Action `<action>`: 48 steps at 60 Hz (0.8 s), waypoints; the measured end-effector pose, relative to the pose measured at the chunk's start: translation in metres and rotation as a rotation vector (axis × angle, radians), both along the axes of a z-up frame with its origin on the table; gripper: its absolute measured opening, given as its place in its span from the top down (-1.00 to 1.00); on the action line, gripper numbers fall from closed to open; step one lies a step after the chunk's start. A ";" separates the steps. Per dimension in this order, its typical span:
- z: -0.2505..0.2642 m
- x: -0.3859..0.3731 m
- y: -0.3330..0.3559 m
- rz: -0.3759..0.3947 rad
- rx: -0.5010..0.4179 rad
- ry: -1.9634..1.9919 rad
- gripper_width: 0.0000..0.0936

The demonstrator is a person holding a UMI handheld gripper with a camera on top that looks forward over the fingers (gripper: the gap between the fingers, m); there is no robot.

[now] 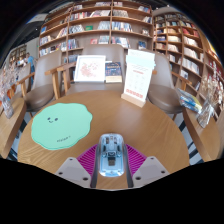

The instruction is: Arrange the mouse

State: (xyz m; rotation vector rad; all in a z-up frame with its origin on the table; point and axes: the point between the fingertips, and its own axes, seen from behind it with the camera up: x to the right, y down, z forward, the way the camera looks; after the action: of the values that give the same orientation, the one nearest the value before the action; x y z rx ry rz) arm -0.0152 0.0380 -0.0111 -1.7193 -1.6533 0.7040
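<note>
- Mouse sat between my gripper's fingers, at the near edge of the round wooden table, right of the green mat.
- Fingers were narrow, pink pads tight along both flanks; I couldn't tell if they actually pressed or just bracketed it.
- Judged it light, rigid, smooth plastic, so slippery under a weak pinch.
- Best hold: mid-body on the side walls, low, clear of buttons and wheel.

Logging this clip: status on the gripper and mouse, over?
Gripper shut on mouse, pads against both sides. Mouse low over round wooden table. Green mat ahead to one side, empty. Sign stand farther back; path clear.
</note>
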 end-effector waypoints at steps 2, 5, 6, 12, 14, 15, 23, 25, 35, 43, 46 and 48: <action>0.008 -0.002 -0.004 0.002 -0.005 0.013 0.13; 0.025 -0.005 -0.012 0.004 -0.030 0.038 0.13; 0.032 -0.006 -0.016 0.007 -0.037 0.043 0.14; 0.074 -0.022 -0.045 0.056 -0.080 0.091 0.14; 0.085 -0.030 -0.057 0.069 -0.078 0.104 0.14; 0.090 -0.034 -0.062 0.074 -0.079 0.111 0.14; 0.103 -0.073 -0.112 0.108 -0.097 0.149 0.14; 0.095 -0.081 -0.125 0.112 -0.112 0.140 0.14; 0.038 -0.098 -0.162 0.114 -0.122 0.051 0.14; 0.008 -0.097 -0.174 0.137 -0.064 0.020 0.10; 0.003 -0.096 -0.175 0.133 -0.053 0.016 0.05; 0.001 -0.095 -0.176 0.129 -0.053 0.012 0.01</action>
State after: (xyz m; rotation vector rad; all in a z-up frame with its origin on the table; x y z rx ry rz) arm -0.1106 -0.1379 -0.0105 -1.6519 -1.7642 0.8241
